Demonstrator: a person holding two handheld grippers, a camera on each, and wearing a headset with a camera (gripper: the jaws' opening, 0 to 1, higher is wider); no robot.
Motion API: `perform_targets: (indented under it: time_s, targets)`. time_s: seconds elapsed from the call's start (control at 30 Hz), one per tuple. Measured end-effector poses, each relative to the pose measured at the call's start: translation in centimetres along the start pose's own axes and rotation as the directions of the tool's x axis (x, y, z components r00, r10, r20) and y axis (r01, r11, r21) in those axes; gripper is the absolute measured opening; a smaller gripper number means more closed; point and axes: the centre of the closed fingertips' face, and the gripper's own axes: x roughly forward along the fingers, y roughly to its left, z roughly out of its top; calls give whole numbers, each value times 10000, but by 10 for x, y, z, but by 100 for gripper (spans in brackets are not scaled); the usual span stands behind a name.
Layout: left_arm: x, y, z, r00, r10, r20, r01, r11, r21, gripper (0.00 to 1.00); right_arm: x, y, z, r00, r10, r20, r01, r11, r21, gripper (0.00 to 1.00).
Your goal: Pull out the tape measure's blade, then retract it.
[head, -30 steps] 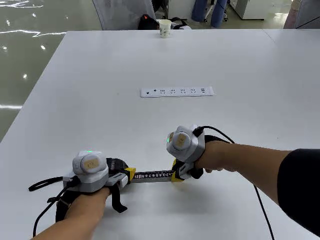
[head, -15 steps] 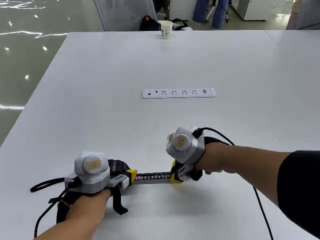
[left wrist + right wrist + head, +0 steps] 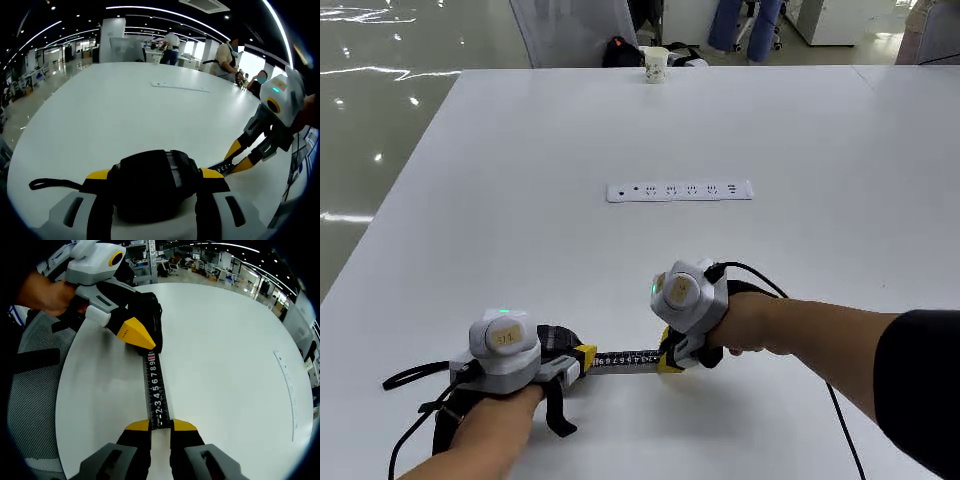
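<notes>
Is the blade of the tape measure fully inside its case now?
No, the blade stretches from the case to the right gripper, which pinches its end.

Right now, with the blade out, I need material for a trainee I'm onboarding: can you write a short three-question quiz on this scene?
1. True or false: the left gripper is shut on the tape measure case.
2. What does the right gripper pinch? A) the blade, at its low-number end; B) the case; C) nothing, its jaws stand open.
3. Fill in: beyond both grippers, a white ___ lies flat on the table.

Key: 1 true. 2 A. 3 power strip.
</notes>
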Motion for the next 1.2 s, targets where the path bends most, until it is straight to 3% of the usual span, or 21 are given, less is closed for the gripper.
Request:
perform_targets:
  time_s: [1.2]
  targets:
    - [1, 1, 1, 9999, -141, -6, 141, 9998, -107, 62, 9, 4, 18, 9994, 72, 326, -81, 9996, 275, 10]
